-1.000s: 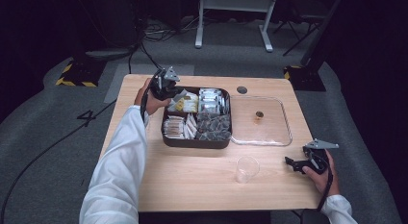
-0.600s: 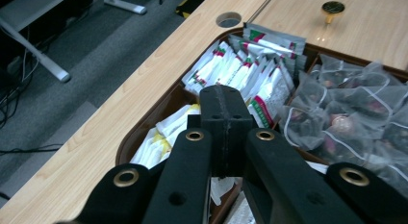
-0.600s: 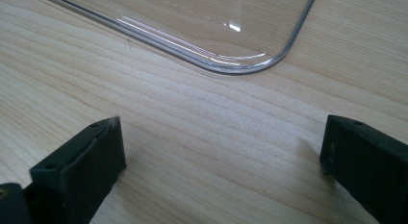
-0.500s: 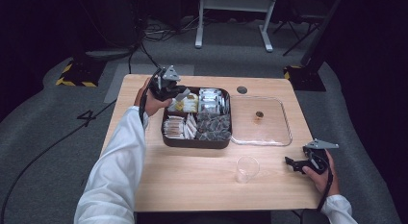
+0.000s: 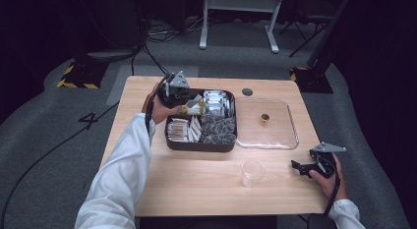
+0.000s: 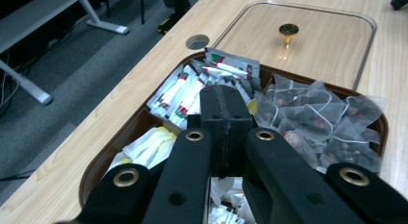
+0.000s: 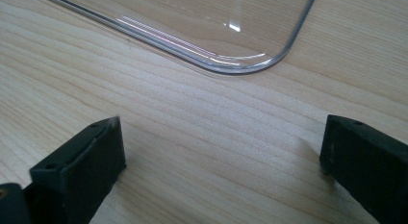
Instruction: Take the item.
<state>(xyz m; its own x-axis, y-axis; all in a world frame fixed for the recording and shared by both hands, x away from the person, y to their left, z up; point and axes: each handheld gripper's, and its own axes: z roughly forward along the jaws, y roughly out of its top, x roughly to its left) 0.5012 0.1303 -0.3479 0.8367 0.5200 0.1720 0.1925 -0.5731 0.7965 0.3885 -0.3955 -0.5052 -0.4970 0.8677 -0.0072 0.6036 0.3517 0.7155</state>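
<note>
Two grippers are at work here, and only one is busy. The left gripper [image 5: 189, 104] hangs over the ten o'clock corner of the dark tray [image 5: 199, 147], its jaws pressed together, tips just above the packets [image 6: 192, 89] in the far compartments. A scrap of yellow shows beside the tips in the left gripper view, but I cannot tell whether a thin packet is caught between the pads or merely lies under them. The tray sits mid-table and looks full: white packets with red and green print at its one o'clock corner, mesh tea bags [image 5: 219, 128] at five o'clock, more paper packets [image 5: 179, 129] at seven o'clock. At three o'clock from the tray, touching its side, lies the clear lid [image 5: 280, 135] with its small gold knob [image 5: 265, 117], flat on the table [image 5: 196, 189]. So the tray is already open. A clear cup [image 5: 253, 172] stands upright and empty at five o'clock from the tray, near the front edge. The right gripper [image 5: 294, 165] rests on the table at three o'clock from the cup, jaws spread wide with nothing between them (its own view looks across bare wood to the lid's rounded corner). My reading: the job is at the picking stage. The lid is off and the cup is set out, and a packet has yet to come clear of the tray and reach the cup.
</note>
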